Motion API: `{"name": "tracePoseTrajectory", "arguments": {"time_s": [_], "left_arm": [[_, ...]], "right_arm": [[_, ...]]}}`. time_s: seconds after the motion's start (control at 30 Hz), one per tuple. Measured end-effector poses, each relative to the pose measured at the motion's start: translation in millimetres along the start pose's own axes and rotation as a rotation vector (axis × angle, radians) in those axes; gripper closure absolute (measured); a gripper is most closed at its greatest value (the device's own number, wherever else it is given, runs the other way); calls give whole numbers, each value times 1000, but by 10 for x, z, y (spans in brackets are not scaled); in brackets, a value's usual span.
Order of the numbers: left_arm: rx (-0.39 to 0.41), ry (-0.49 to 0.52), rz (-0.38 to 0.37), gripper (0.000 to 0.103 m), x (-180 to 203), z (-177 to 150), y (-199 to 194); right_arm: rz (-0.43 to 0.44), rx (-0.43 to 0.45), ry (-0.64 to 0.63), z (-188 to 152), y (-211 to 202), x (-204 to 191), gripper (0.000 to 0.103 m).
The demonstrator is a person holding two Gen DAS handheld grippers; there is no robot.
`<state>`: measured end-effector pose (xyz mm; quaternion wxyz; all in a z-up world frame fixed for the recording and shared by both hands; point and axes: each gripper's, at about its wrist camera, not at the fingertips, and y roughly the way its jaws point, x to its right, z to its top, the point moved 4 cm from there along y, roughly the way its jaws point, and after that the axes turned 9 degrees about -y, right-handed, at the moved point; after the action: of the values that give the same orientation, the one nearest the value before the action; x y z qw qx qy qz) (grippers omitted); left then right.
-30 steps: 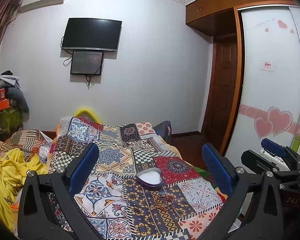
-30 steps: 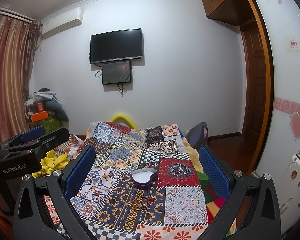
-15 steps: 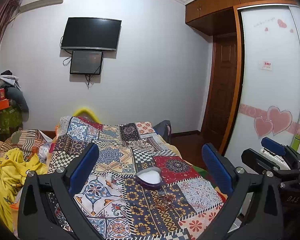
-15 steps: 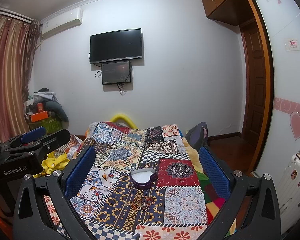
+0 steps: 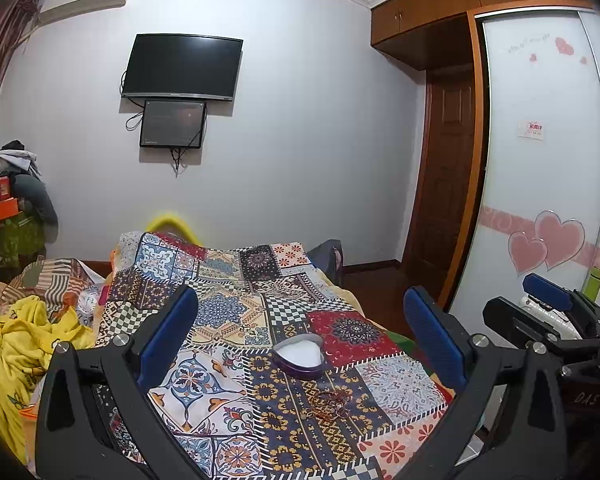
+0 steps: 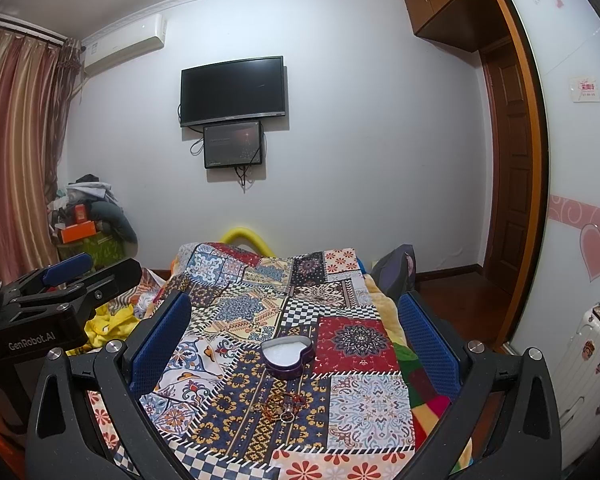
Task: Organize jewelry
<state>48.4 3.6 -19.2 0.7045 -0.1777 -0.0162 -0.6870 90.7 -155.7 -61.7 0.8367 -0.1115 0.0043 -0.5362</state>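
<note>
A purple heart-shaped box (image 5: 299, 357) with a white inside lies open on the patchwork bedspread (image 5: 228, 308); it also shows in the right wrist view (image 6: 287, 357). A small tangle of reddish-brown jewelry (image 5: 327, 403) lies just in front of it, seen too in the right wrist view (image 6: 283, 404) with a small ring. My left gripper (image 5: 300, 336) is open and empty, held above the bed short of the jewelry. My right gripper (image 6: 294, 334) is open and empty, likewise short of it. Each gripper shows at the edge of the other's view.
A yellow blanket (image 5: 24, 344) and clothes lie left of the bed. A white suitcase (image 6: 584, 364) stands at the right by the wardrobe door (image 5: 540, 184). A TV (image 6: 233, 90) hangs on the far wall. A dark bag (image 6: 396, 272) sits at the bed's far right corner.
</note>
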Motion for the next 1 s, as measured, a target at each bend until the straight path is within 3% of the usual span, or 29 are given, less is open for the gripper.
{"name": "tracePoseTrajectory", "arguments": {"time_s": [0.67,1.0], "left_arm": [[-25,0,14,0,-79,-18,113],[-139,-2,71,0,-239,-250,562]], "right_arm": [[-8,-34,10,-97,111,65,0],[-22,-148,0,-376,447,105,0]]}}
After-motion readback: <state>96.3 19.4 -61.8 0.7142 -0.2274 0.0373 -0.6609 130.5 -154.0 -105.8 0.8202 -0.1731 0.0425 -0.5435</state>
